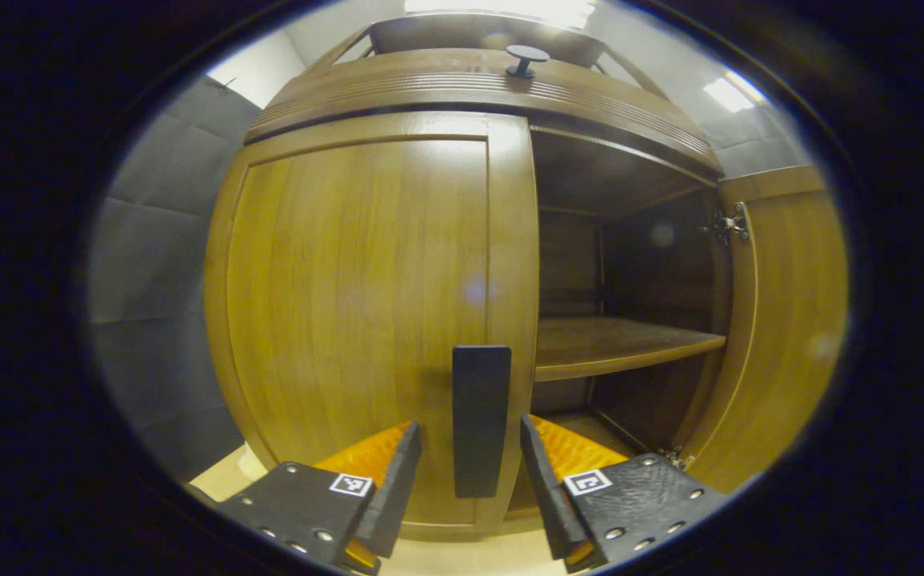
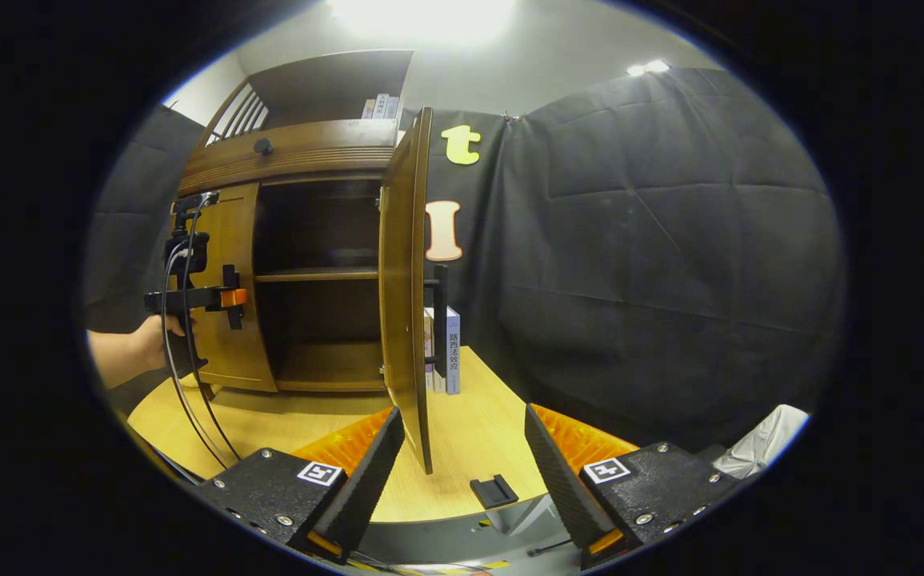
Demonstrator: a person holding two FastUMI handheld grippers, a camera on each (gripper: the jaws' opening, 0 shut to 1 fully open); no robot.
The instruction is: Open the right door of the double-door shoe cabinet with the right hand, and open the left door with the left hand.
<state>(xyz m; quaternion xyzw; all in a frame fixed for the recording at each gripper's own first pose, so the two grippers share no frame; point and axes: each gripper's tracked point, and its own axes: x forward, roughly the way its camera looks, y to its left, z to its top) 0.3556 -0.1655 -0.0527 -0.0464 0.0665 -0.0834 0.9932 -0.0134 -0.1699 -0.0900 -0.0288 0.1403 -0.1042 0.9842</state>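
In the left gripper view the left door of the shoe cabinet is shut; the left tongs stand wide on either side of its dark handle, not pressing it. Rightward, the inner shelf shows, then the right door swung open. In the right gripper view the right tongs gape wide above the counter, holding nothing

light: bright ceiling glare | cabinet interior shadowed | focus sharp | edges fisheye-bent
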